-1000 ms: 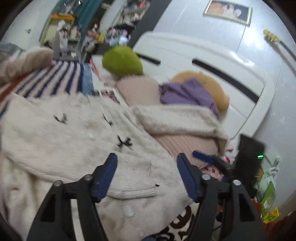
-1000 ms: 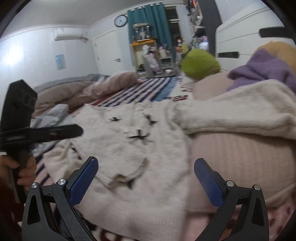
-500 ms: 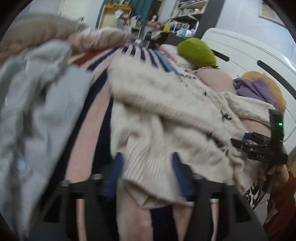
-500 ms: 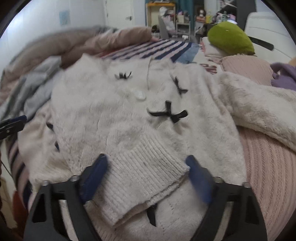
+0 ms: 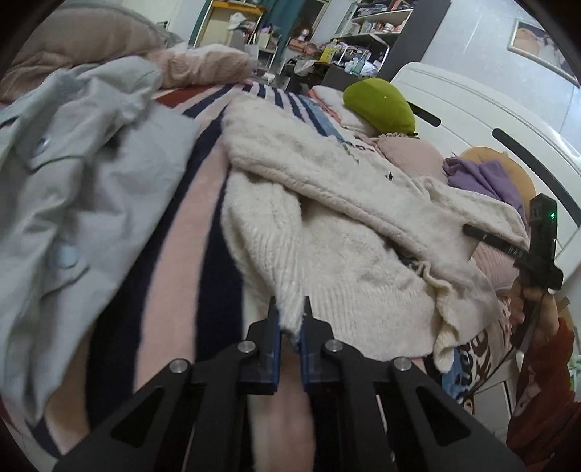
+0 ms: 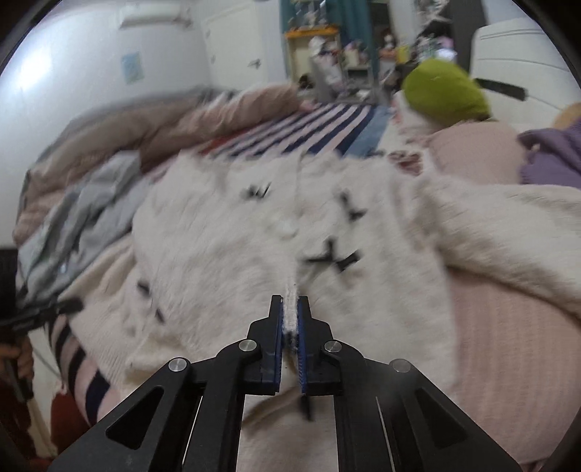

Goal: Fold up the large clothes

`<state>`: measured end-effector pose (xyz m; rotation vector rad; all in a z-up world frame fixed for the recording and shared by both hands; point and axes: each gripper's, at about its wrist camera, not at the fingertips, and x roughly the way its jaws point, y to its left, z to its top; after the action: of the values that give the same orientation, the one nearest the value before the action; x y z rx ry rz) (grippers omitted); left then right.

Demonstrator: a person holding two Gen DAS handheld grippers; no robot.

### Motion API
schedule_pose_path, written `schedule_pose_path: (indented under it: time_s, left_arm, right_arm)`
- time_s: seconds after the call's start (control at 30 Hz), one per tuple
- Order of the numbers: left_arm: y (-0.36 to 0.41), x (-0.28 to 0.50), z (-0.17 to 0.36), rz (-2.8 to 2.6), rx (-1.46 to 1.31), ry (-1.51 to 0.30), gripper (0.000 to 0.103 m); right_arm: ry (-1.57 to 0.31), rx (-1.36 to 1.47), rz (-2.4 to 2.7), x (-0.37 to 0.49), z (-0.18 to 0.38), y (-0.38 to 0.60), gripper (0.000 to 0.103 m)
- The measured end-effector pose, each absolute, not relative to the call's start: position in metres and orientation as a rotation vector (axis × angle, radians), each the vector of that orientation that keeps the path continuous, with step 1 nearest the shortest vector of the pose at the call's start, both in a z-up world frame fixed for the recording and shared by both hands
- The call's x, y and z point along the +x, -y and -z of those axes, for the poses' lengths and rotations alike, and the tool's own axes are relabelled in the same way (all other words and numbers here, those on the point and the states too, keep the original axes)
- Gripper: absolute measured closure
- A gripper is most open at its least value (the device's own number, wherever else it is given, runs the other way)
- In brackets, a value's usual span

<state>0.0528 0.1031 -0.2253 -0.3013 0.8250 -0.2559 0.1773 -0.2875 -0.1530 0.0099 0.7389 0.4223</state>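
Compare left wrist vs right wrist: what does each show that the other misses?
Left wrist only: the pale grey shirt's buttons, a framed picture on the wall, cluttered shelves, and the right hand-held gripper from the side.

Right wrist only: the black bows across the sweater's front, a white door and a wall air conditioner.

Both: the cream sweater, each hand-held gripper shut on an edge of it, the striped blanket, the green cushion and the purple garment.

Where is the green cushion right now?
In the left wrist view the green cushion sits upper right of centre, at the head of the bed against the white headboard, above the pink pillow.
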Motion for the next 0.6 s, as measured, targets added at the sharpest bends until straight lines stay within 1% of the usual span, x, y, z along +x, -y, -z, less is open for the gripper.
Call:
schedule_pose_path:
  time_s: [0.13, 0.2, 0.23, 0.27, 0.3, 0.37, 0.4, 0.43, 0.47, 0.5, 0.53, 0.57, 0.6]
  left_arm:
    - [-0.107, 0.046, 0.230, 0.257, -0.279, -0.854, 0.094]
    - [-0.105, 0.040, 0.224, 0.243, -0.253, -0.839, 0.081]
    - [-0.105, 0.039, 0.221, 0.240, -0.249, -0.826, 0.067]
    - [-0.107, 0.037, 0.216, 0.242, -0.251, -0.808, 0.061]
    - [-0.108, 0.037, 0.210, 0.247, -0.254, -0.788, 0.060]
    - [-0.110, 0.036, 0.199, 0.243, -0.242, -0.764, 0.058]
    - [-0.111, 0.036, 0.193, 0.232, -0.233, -0.754, 0.055]
    - [-0.113, 0.038, 0.190, 0.228, -0.230, -0.747, 0.052]
    - [-0.114, 0.038, 0.186, 0.224, -0.227, -0.741, 0.051]
    - [-0.116, 0.041, 0.182, 0.215, -0.225, -0.736, 0.051]
    - [-0.117, 0.043, 0.179, 0.201, -0.220, -0.732, 0.050]
    - [-0.118, 0.044, 0.176, 0.184, -0.213, -0.726, 0.045]
    - [-0.118, 0.046, 0.174, 0.167, -0.207, -0.718, 0.041]
  right_arm:
    - [-0.774, 0.027, -0.476, 0.178, 0.148, 0.292, 0.101]
    - [-0.811, 0.012, -0.512, 0.178, 0.156, 0.285, 0.100]
    - [-0.837, 0.018, -0.535, 0.179, 0.162, 0.281, 0.097]
    - [-0.863, 0.028, -0.551, 0.180, 0.169, 0.278, 0.097]
    - [-0.887, 0.037, -0.559, 0.183, 0.176, 0.276, 0.090]
    - [-0.916, 0.052, -0.546, 0.192, 0.190, 0.275, 0.040]
    - [-0.924, 0.056, -0.545, 0.194, 0.195, 0.276, 0.039]
    - [-0.941, 0.064, -0.551, 0.197, 0.201, 0.275, 0.042]
    - [-0.955, 0.076, -0.567, 0.200, 0.205, 0.272, 0.062]
    - [-0.957, 0.081, -0.580, 0.202, 0.207, 0.270, 0.077]
    - [-0.951, 0.077, -0.577, 0.201, 0.208, 0.268, 0.099]
    - [-0.935, 0.059, -0.561, 0.200, 0.206, 0.266, 0.100]
    - [-0.915, 0.048, -0.557, 0.197, 0.202, 0.265, 0.101]
